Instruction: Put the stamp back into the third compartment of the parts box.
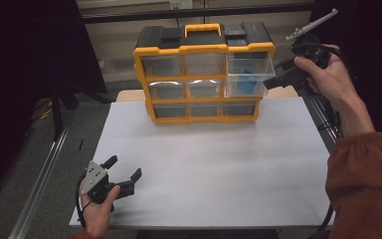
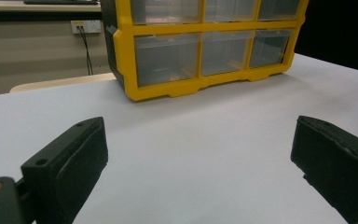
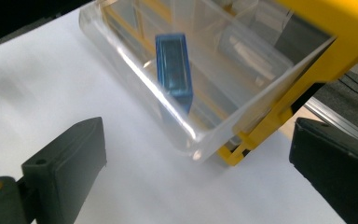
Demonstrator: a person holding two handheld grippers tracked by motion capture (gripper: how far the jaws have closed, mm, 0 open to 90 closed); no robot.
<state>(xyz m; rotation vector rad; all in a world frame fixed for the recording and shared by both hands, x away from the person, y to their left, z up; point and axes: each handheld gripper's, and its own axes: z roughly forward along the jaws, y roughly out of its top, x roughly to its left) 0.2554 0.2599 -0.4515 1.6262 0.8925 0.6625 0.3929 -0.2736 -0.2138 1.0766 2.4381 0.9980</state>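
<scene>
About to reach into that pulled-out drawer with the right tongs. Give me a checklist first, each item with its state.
1. Top-right drawer pulled out of the yellow organizer: ok.
2. Blue block lying inside it, visible: ok.
3. Right tongs open, nothing held: ok.
4. Right tongs lined up over the drawer's opening: not ok, beside the drawer front.
5. Left tongs open, low over the white sheet, apart from the organizer: ok.
6. Organizer steady enough alone: cannot tell.

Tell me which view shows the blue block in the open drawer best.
The right gripper view: the blue block is close, leaning inside the clear drawer. The high view shows it small, behind the drawer front.
</scene>
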